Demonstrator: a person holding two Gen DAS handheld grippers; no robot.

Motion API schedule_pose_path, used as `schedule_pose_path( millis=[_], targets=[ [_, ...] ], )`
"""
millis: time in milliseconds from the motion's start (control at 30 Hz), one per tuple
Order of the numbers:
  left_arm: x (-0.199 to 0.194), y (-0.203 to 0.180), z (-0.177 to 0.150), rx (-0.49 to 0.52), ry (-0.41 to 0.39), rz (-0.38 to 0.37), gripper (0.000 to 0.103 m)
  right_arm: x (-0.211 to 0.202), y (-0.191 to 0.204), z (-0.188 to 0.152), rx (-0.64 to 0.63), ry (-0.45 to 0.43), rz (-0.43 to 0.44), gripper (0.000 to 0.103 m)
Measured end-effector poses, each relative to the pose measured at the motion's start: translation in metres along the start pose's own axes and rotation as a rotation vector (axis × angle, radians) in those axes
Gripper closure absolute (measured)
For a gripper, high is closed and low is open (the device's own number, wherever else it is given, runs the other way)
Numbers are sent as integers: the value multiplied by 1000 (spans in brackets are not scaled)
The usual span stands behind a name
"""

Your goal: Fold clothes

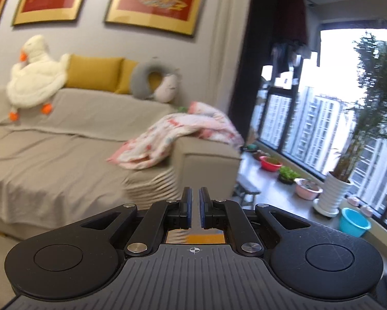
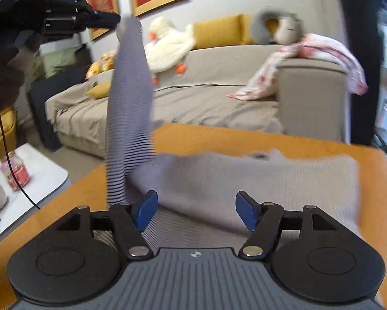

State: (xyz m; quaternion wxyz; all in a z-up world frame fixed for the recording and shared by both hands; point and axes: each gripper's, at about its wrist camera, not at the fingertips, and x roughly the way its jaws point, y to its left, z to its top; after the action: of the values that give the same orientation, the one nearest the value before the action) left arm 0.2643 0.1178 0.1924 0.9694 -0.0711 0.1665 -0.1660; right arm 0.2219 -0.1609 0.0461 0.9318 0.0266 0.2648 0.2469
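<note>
A grey striped garment (image 2: pixel 258 180) lies spread on the orange table (image 2: pixel 245 137). One long part of it, the sleeve (image 2: pixel 128 98), stands pulled straight up from the table. Its top end is pinched by my left gripper (image 2: pixel 112 20), high at the upper left of the right wrist view. In the left wrist view my left gripper (image 1: pixel 195 201) shows its blue pads almost together, with blurred striped cloth (image 1: pixel 152 186) hanging just below and to the left. My right gripper (image 2: pixel 196 211) is open low over the near edge of the garment, with cloth under its fingers but nothing between them.
Behind the table stands a beige sofa (image 2: pixel 206 103) with a pink patterned blanket (image 2: pixel 309 54) over its arm and a white duck plush (image 2: pixel 167 44). A white side table (image 2: pixel 46 175) with a jar (image 2: pixel 15 173) is to the left. Potted plants (image 1: pixel 335 188) and basins line the window.
</note>
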Motion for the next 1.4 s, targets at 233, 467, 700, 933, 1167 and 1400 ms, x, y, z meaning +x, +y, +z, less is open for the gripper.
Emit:
schedule_pose_path(
  millis=[233,467,700,933,1167,1400],
  targets=[
    [52,-70,-12,79,93,-114,95,-18,-27,-14,106,-44,-10,25],
    [124,-38,-59,153,321,167,59,-19,-38,-22,146,-57,34,19],
    [200,7,-108,166,539,265,46,-19,-59,-26,270,-58,88,15],
    [214,25,-127,224,583,324,74,-18,-63,-29,304,-52,102,14],
    [170,30,-91,163,434,304,95,-17,-65,-29,313,-48,113,8],
    [123,-64,-35,183,251,-12,95,-17,-64,-29,308,-51,117,7]
  ],
)
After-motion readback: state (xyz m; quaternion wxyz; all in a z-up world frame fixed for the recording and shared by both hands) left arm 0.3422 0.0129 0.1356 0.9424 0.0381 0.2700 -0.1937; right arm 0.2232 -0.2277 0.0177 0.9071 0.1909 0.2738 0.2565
